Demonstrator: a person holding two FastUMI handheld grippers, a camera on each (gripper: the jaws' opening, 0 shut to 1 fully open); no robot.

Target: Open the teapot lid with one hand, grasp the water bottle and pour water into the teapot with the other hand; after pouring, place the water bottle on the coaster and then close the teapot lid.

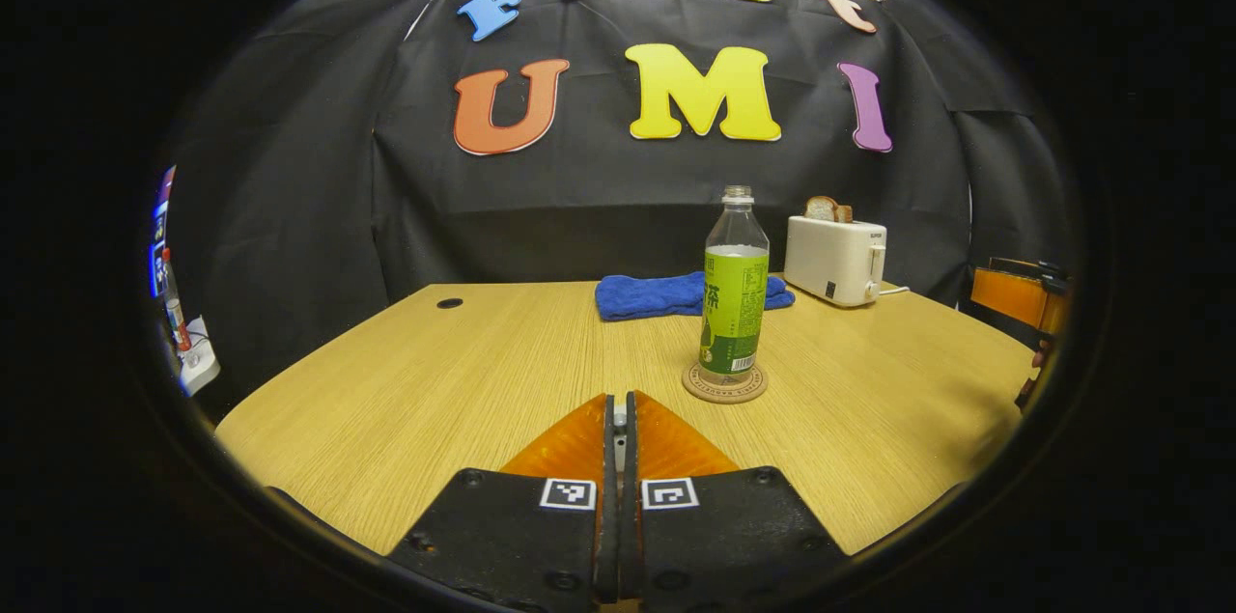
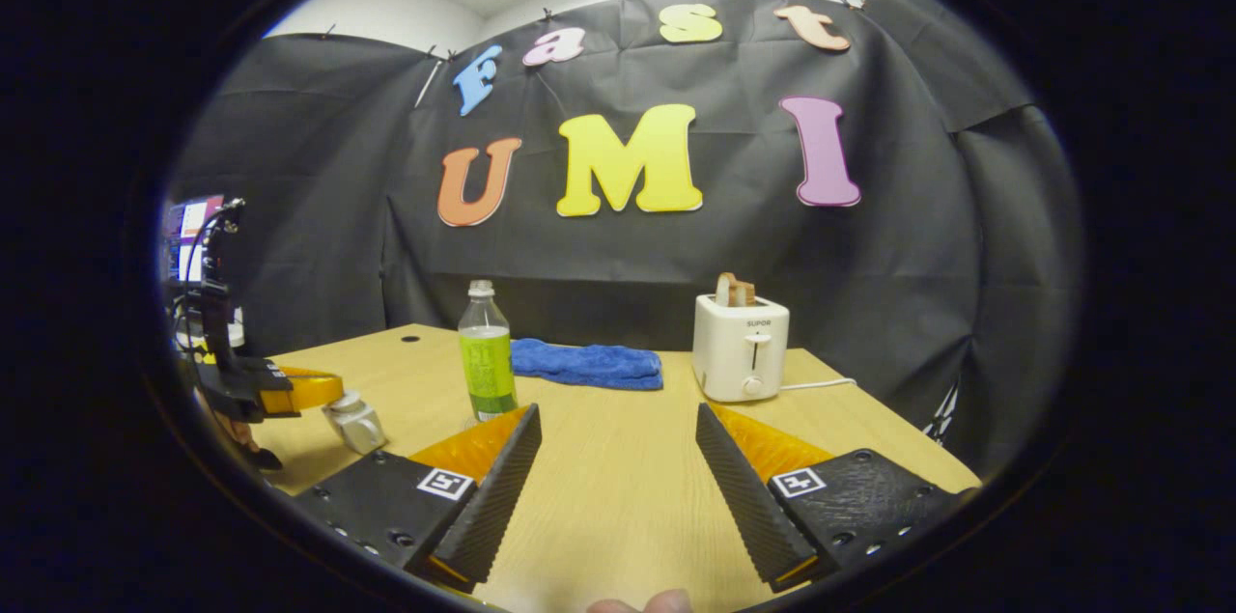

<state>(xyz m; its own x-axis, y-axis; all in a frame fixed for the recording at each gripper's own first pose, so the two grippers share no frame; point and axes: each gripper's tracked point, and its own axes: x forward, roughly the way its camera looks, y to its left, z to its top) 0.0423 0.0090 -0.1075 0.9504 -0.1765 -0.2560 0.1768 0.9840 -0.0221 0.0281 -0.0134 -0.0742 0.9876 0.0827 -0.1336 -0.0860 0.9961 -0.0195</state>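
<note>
The water bottle (image 1: 734, 304), clear with a green label and no cap, stands upright on the round coaster (image 1: 724, 383); it shows again as the bottle (image 2: 488, 362) in the right gripper view. My left gripper (image 1: 618, 410) is shut, with a thin pale sliver pinched between its fingers. In the right gripper view that left gripper (image 2: 266, 391) hovers at the table's left, its tips on a small pale teapot lid (image 2: 352, 420); the pot beneath is hard to make out. My right gripper (image 2: 618, 415) is open and holds nothing, well short of the bottle.
A folded blue towel (image 1: 676, 294) lies behind the bottle. A white toaster (image 2: 742, 348) with bread in it stands at the back right, its cord trailing right. The wooden table (image 2: 618, 497) has a cable hole at its far left. A fingertip shows at the bottom edge.
</note>
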